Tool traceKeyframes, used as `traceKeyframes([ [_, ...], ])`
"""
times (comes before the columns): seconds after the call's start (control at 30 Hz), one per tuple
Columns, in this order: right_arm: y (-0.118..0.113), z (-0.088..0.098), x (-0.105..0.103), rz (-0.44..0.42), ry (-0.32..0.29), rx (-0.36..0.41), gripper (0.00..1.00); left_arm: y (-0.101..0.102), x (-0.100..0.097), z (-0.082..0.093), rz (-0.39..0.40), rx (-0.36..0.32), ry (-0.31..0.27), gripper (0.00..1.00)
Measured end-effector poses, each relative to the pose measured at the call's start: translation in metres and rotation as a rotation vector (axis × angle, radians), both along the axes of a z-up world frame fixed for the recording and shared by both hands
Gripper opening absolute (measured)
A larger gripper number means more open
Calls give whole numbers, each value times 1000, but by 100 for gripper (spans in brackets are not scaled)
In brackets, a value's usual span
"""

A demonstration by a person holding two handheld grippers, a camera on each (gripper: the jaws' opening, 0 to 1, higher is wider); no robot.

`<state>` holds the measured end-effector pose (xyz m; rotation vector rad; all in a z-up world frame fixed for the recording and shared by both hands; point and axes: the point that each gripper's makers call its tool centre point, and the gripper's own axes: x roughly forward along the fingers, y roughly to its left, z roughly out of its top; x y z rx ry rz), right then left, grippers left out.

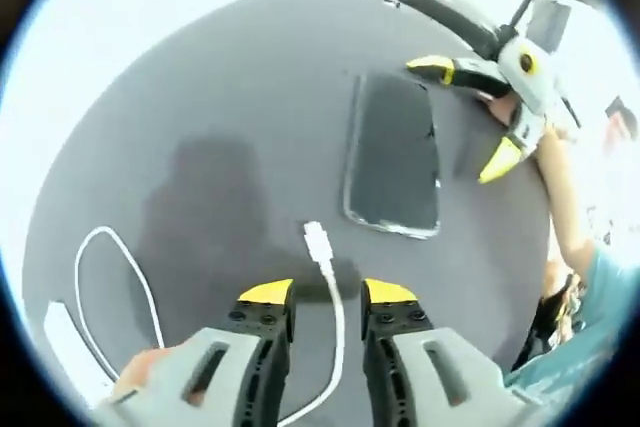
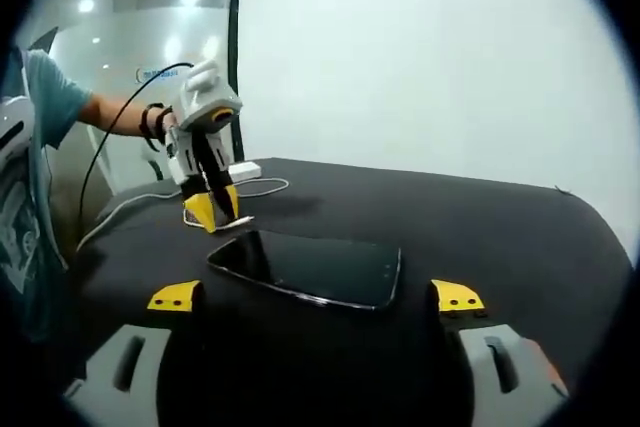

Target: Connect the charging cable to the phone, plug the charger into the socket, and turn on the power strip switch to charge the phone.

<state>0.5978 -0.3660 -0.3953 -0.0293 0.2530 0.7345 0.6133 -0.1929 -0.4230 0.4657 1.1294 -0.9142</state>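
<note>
One slim phone (image 1: 392,155) lies flat, screen up, on the dark grey felt-like table (image 1: 220,97); its glass is black and glossy, with rounded corners and a thin bright edge. In the right gripper view the phone (image 2: 310,267) sits just ahead of and between the right gripper (image 2: 315,299) fingers, whose yellow tips are spread wide to either side of it without touching it.

In the left gripper view a thin white charging cable (image 1: 330,297) runs up between the yellow-tipped fingers of the left gripper (image 1: 328,293), its small rectangular plug (image 1: 316,239) lying just beyond the tips and just short of the phone's near edge. The fingers stand apart on either side of the cable; whether they touch it cannot be told. Left of the fingers the cable loops across the cloth toward a white rectangular charger (image 1: 70,342) near the table's rim.

Beyond the phone, the right gripper (image 1: 470,117) shows with its yellow fingers splayed, a bare forearm (image 1: 560,197) behind it.
</note>
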Motion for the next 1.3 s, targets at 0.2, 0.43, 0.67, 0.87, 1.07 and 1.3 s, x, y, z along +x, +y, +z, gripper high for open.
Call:
traceKeyframes([
  [0.2,0,0,0,-1,-2,-1,87,-5,6,1,38,-21,-5,18],
  [0.43,-2,1,0,-5,-6,-1,86,-10,7,0,15,-10,-54,12],
  [0.67,-2,2,0,-9,-9,7,85,-15,-4,-5,-23,7,-31,1],
  [0.87,-3,4,1,-15,-13,20,85,-11,-24,-7,-186,109,6,0],
  [1.07,-2,3,1,-18,-13,17,85,-9,-44,-9,-322,213,49,0],
  [1.3,-4,2,1,-18,-13,10,85,-19,-40,-6,-323,253,102,0],
])
